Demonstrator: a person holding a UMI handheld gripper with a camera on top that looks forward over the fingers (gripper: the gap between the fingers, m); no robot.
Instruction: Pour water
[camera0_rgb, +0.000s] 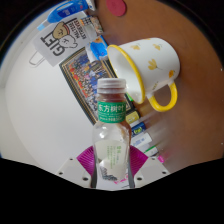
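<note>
Here the hand-held gripper (112, 168) pinches the water bottle (111, 135), yellow-starred mug (150, 70) just beyond.

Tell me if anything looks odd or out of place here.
Nothing is spilled or broken. The gripper holds a clear plastic bottle with a green label, tipped toward the white mug with yellow handle and hearts. Whether its cap is on is hard to tell.

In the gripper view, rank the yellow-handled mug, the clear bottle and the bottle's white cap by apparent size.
1. Cream ceramic mug with yellow handle, tipped on its side.
2. Clear plastic bottle with green label, between the hand-held gripper fingers. It is nearer the camera, so its rank against the mug is unsure.
3. White bottle cap.
</note>
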